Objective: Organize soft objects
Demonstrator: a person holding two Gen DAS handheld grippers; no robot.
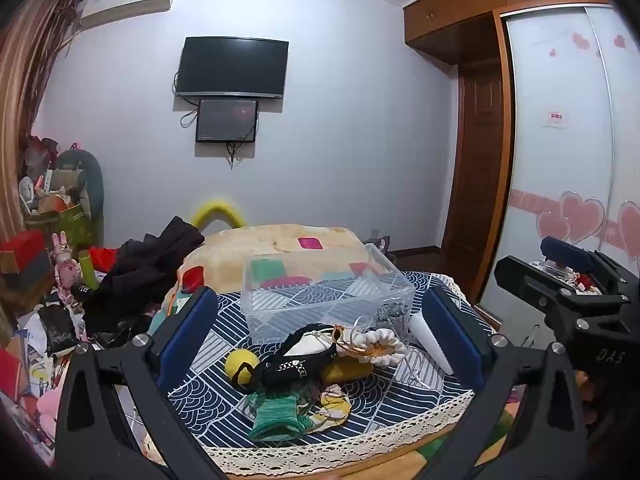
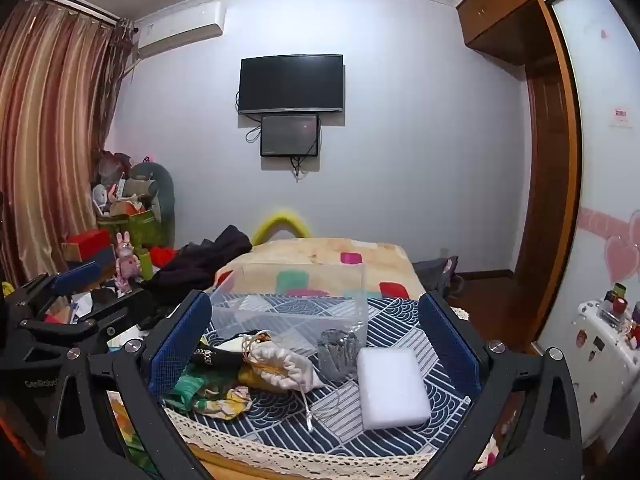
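A pile of soft things lies on the blue patterned tablecloth (image 1: 404,404): a yellow ball (image 1: 240,363), a black and white pouch (image 1: 304,356), a white drawstring bag (image 1: 380,346), a green knitted piece (image 1: 276,412). A clear plastic box (image 1: 320,292) stands behind them, empty. My left gripper (image 1: 320,344) is open above the pile, holding nothing. My right gripper (image 2: 316,344) is open and empty above the drawstring bag (image 2: 280,364) and a white sponge block (image 2: 390,384). A grey knitted item (image 2: 338,352) stands beside the sponge, in front of the clear box (image 2: 288,304).
The table has a lace edge (image 2: 280,456) at the front. A bed with a patchwork blanket (image 1: 288,244) lies behind the table, with dark clothes (image 1: 148,264) on its left. Cluttered boxes and toys (image 1: 48,260) fill the left side. A wardrobe (image 1: 568,160) stands on the right.
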